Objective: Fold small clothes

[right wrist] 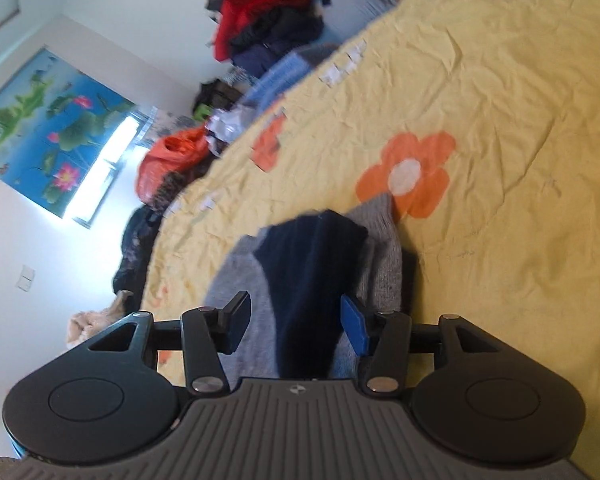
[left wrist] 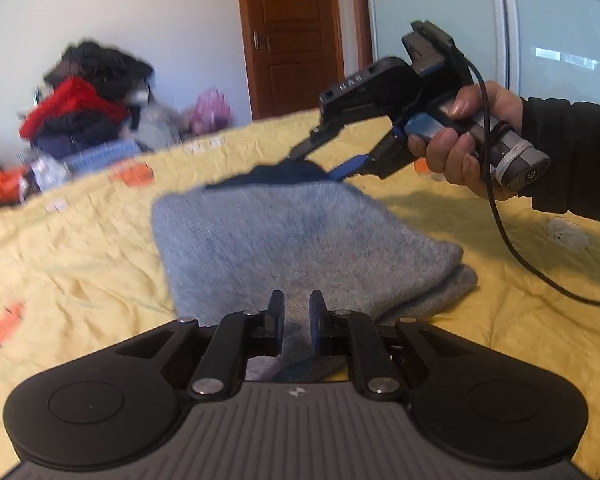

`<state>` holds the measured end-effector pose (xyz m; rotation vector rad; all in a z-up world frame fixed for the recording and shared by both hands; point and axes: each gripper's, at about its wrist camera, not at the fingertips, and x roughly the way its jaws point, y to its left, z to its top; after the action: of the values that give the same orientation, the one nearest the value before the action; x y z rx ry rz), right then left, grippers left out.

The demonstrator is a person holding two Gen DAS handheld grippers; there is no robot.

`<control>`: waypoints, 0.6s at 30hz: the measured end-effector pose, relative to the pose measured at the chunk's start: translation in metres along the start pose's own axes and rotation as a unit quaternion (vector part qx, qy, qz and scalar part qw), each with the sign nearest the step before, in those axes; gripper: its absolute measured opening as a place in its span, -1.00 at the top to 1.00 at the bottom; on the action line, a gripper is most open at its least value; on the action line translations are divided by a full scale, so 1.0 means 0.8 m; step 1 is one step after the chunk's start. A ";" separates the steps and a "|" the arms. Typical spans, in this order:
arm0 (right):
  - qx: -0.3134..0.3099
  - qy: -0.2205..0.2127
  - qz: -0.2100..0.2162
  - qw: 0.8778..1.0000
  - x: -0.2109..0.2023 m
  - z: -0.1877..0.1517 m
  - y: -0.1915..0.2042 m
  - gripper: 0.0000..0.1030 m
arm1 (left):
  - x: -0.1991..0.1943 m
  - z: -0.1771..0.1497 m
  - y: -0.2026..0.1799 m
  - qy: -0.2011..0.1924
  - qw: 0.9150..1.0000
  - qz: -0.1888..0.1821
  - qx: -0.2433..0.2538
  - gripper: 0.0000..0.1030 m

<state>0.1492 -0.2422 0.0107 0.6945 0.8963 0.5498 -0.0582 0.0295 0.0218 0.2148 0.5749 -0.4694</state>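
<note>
Left gripper [left wrist: 297,320] is nearly closed on one grey garment [left wrist: 300,240]; right gripper [right wrist: 296,328] is held apart over its navy end [right wrist: 312,264]. Bare yellow bedspread [right wrist: 500,100] is spread around.

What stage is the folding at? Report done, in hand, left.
Done: the grey garment lies doubled on the yellow sheet, one layer over another at its right edge.
In hand: the left tongs are nearly shut at its near edge; whether they pinch cloth is unclear. The right tongs stand open around the navy end.
Left: any further fold. The pile behind the bed is untouched.
</note>
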 end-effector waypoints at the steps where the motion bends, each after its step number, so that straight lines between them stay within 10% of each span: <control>1: -0.005 0.005 -0.006 1.000 0.009 0.000 0.000 0.07 | 0.016 -0.004 0.005 0.026 1.000 -0.004 -0.015 0.77; 2: -0.022 0.003 -0.027 0.999 0.016 -0.002 0.003 0.75 | 0.022 -0.009 0.009 0.029 0.999 -0.008 -0.028 0.77; 4: -0.095 -0.002 -0.101 0.990 0.029 -0.003 0.008 0.88 | 0.022 -0.012 0.017 0.023 0.998 -0.022 -0.047 0.77; 6: -0.076 0.004 -0.084 0.994 0.031 0.003 -0.011 0.88 | 0.022 -0.011 0.021 0.029 0.997 -0.028 -0.061 0.77; 10: -0.103 -0.001 -0.101 0.990 0.023 -0.004 0.010 0.66 | 0.021 -0.011 0.018 0.028 0.998 -0.022 -0.054 0.77; 13: -0.157 -0.052 -0.120 0.979 -0.015 -0.027 0.044 0.05 | 0.021 -0.011 0.019 0.027 0.997 -0.022 -0.064 0.77; 18: -0.240 -0.070 -0.089 0.964 -0.051 -0.067 0.089 0.02 | 0.020 -0.010 0.015 0.027 0.997 -0.017 -0.064 0.77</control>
<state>0.0722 -0.2070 0.0608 0.2059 0.6496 0.5242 -0.0440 0.0370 0.0069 0.0966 0.6608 -0.4589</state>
